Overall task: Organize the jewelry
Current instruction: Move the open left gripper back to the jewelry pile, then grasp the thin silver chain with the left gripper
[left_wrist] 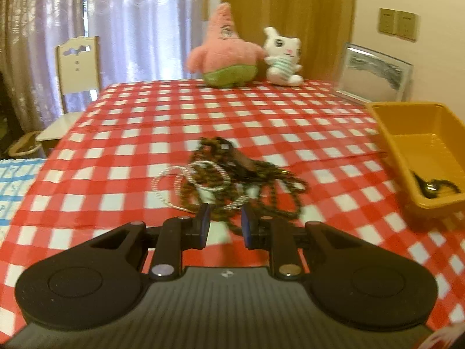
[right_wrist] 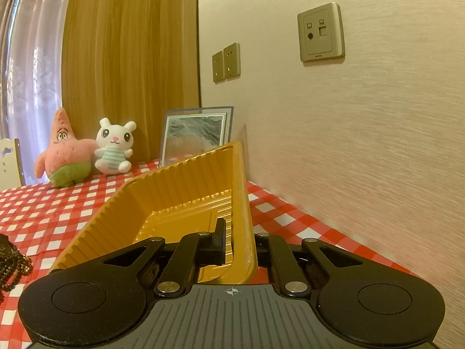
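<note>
A tangled pile of jewelry (left_wrist: 232, 180), dark bead chains and silver loops, lies on the red-and-white checked tablecloth (left_wrist: 145, 122). My left gripper (left_wrist: 223, 218) is open, its blue-padded fingers just at the near edge of the pile, holding nothing. A yellow plastic tray (left_wrist: 421, 145) stands to the right with one dark piece (left_wrist: 433, 187) inside. My right gripper (right_wrist: 237, 244) is shut on the near side wall of the yellow tray (right_wrist: 174, 197), one finger inside, one outside. A bit of dark beads (right_wrist: 11, 264) shows at the left edge.
A pink star plush (left_wrist: 225, 49) and a white bunny plush (left_wrist: 283, 58) sit at the table's far edge. A framed picture (left_wrist: 375, 72) leans against the wall. A white chair (left_wrist: 77, 67) stands at the left. The wall runs close along the right.
</note>
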Available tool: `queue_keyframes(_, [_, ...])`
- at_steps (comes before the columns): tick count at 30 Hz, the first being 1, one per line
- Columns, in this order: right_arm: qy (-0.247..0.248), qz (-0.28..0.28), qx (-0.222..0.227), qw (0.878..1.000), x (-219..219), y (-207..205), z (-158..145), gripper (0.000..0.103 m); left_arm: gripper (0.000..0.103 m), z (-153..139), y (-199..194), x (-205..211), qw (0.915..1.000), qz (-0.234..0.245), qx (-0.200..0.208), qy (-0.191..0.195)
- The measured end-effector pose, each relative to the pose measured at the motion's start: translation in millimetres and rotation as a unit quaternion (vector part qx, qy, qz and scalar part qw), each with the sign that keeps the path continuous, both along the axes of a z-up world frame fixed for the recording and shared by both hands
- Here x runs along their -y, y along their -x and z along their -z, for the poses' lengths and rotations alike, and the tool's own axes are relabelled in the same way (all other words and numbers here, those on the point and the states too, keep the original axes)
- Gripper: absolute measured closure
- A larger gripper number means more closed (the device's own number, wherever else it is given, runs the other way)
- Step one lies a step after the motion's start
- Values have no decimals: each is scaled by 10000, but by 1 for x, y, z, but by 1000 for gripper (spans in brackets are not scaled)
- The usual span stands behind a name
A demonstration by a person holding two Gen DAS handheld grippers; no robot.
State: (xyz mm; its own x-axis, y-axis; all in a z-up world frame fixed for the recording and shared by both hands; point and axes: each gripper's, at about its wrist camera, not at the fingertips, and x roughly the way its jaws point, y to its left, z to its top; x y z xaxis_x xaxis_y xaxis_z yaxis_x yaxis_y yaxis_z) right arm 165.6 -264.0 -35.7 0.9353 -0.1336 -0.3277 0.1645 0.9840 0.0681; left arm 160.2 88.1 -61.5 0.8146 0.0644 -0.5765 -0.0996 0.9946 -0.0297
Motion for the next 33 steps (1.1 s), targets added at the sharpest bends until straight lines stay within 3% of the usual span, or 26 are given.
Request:
queue_keyframes(7, [9,2,-10,10000,1,0,1,94,83,13,-36,-38,9974,-389,-165,-592])
queue_keyframes(11, [34,-4,-9,10000,1,0,1,94,83,18,-59,-50,9963,-220,-234,-803])
queue_keyframes(18, [35,-1,-30,10000,1,-1,1,94,83,24,-89,-51,9952,285,-376,-859])
queue_keyframes(27, [12,7,-71,10000,3,-3,2,94,81,29,-103,-53,9939,285,-367,-997])
queue_keyframes(33, [2,15,-70,10000,3,-3,1,94,82,29,-100,-64,9960,252,-388,-761])
